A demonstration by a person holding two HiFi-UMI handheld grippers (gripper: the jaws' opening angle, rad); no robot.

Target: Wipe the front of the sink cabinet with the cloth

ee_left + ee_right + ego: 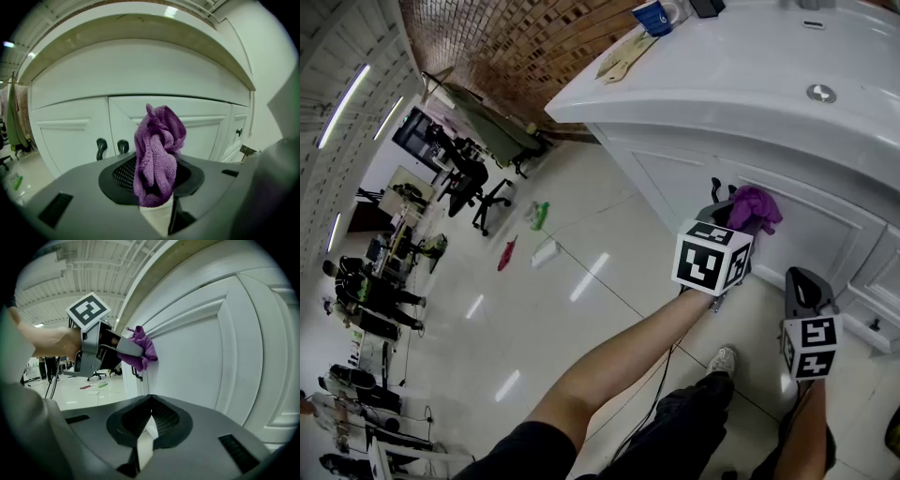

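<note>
1. the left claw (734, 218) was clamped on the purple cloth (157, 149), which bunched up out of its jaws.
2. straight ahead of that claw stood the white front of the sink cabinet (834, 220); in the right gripper view the cloth touched a door panel there.
3. two dark door handles (101, 148) sat on the doors beyond the left claw, just left of the cloth and lower than its top.
4. the right claw (144, 439) had its jaws pressed together with nothing between them.
5. it hung to the right of the left claw, near the same cabinet front and apart from the cloth.
6. a bare forearm (619, 361) ran back from the left claw over the pale floor (544, 309).
</note>
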